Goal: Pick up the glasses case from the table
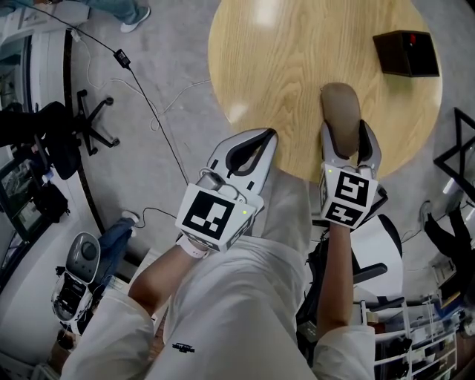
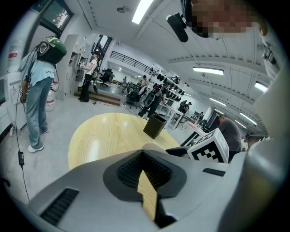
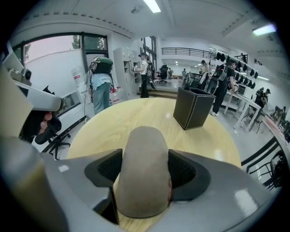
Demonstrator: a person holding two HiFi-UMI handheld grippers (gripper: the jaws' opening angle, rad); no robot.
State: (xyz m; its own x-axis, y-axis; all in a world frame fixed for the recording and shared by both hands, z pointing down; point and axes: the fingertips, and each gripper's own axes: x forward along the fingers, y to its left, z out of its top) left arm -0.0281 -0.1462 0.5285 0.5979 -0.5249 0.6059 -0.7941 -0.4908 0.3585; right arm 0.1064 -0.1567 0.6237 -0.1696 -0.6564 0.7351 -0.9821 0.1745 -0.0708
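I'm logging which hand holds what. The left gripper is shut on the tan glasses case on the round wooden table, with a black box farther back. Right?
Wrong gripper: the right gripper is shut on the glasses case, as the right gripper view shows. The left gripper is shut on nothing. The table and black box are as stated.

A big work room, like a lab. Long lights shine above, people stand by tables, and wires lie on the floor.
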